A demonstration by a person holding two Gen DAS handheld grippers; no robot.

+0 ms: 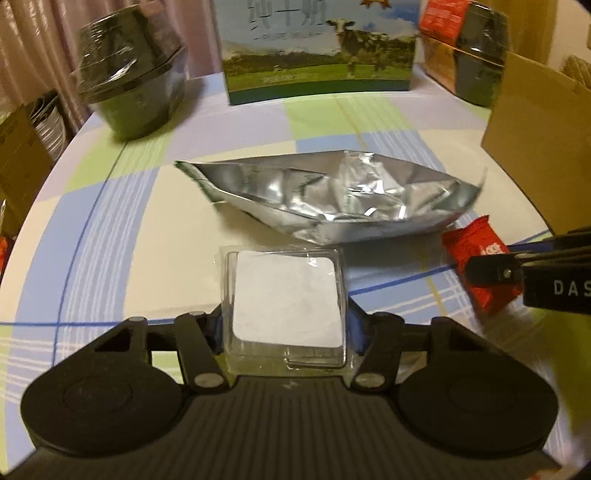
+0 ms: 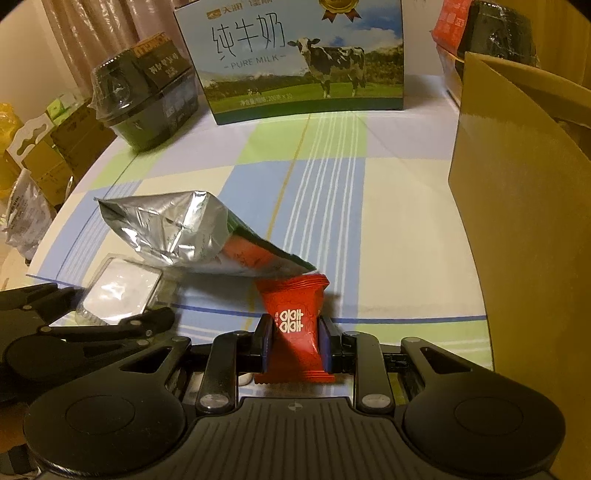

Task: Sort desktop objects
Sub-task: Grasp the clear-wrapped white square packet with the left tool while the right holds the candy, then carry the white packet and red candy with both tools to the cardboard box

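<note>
My left gripper (image 1: 286,325) is shut on a clear plastic box with a white square inside (image 1: 286,299), held low over the checked tablecloth; the box also shows in the right wrist view (image 2: 118,291). My right gripper (image 2: 295,332) is shut on a red candy packet (image 2: 295,325), seen from the left wrist view at the right edge (image 1: 476,254). An open silver foil bag (image 1: 332,195) lies on its side just beyond both grippers, its mouth toward the red packet (image 2: 173,232).
A milk carton box (image 2: 295,59) stands at the back centre. Dark wrapped bowls sit at back left (image 2: 147,99) and back right (image 2: 502,33). A brown cardboard box (image 2: 524,206) stands close at the right. The table edge (image 2: 55,221) curves on the left.
</note>
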